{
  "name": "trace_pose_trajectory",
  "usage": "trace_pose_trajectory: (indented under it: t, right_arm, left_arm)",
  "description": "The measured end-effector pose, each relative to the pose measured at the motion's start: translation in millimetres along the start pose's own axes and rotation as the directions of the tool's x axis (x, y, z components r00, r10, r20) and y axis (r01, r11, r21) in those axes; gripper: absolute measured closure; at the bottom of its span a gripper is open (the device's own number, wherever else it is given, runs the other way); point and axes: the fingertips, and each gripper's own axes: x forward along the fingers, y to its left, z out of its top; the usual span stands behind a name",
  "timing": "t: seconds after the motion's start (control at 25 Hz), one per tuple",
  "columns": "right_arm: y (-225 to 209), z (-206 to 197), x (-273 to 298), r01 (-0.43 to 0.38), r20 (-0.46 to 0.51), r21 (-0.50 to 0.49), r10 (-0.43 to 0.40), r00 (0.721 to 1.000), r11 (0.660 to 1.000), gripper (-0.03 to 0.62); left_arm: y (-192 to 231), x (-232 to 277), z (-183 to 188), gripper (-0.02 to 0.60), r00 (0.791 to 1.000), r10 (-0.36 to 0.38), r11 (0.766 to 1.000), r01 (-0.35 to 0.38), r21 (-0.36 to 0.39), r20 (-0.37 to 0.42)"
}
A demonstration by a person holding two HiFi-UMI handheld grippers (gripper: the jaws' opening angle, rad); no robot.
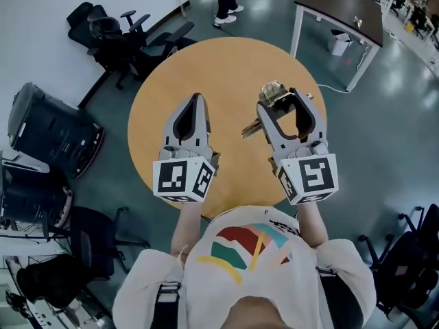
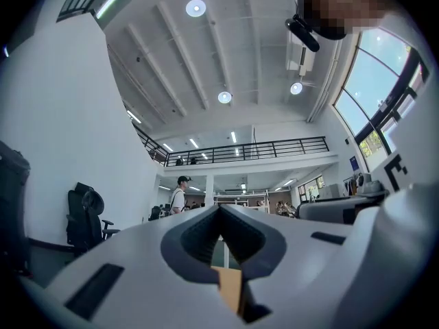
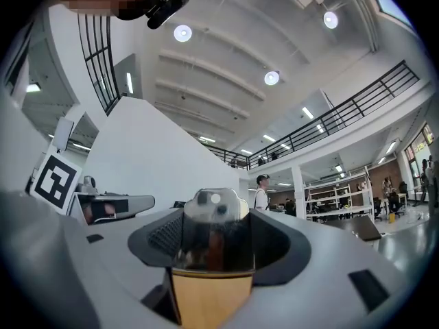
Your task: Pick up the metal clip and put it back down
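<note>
head view: the right gripper point(image 1: 284, 101) has its jaws spread wide, clamped on the metal clip point(image 1: 273, 92) over the round wooden surface point(image 1: 226, 67); the left gripper point(image 1: 197, 100) is closed, holding nothing.

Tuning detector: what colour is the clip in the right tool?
Silver, shiny metal clip; right gripper view shows it best.

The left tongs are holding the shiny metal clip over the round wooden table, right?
Not quite. It is the right tongs that hold the metal clip over the round wooden table. The right gripper view shows the clip wedged between those jaws. The left tongs are shut with nothing in them.
</note>
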Motion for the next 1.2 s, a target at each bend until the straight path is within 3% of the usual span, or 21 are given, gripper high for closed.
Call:
trace_pose_trajectory:
  t: [0.56,0.8,1.04,1.2]
  right_arm:
    - [-2,-7,0,-0.024,-0.025,0.029,0.025,0.999,0.999,0.296]
    - [22,-36,13,-0.125,-0.1,0.079,0.132,0.986,0.989,0.296]
    - [85,-98,64,-0.299,-0.201,0.165,0.329,0.923,0.94,0.296]
    - [170,-155,108,-0.413,-0.302,0.232,0.469,0.83,0.881,0.296]
  left_arm:
    - [-4,-2,-9,0.538,1.0,0.005,1.0,-0.005,-0.009,-0.028]
    - [12,-24,-35,0.538,0.994,0.072,0.997,-0.073,-0.02,-0.081]
    - [55,-54,-72,0.538,0.98,0.146,0.986,-0.155,-0.058,-0.136]
    - [117,-101,-106,0.538,0.937,0.269,0.952,-0.294,-0.089,-0.221]
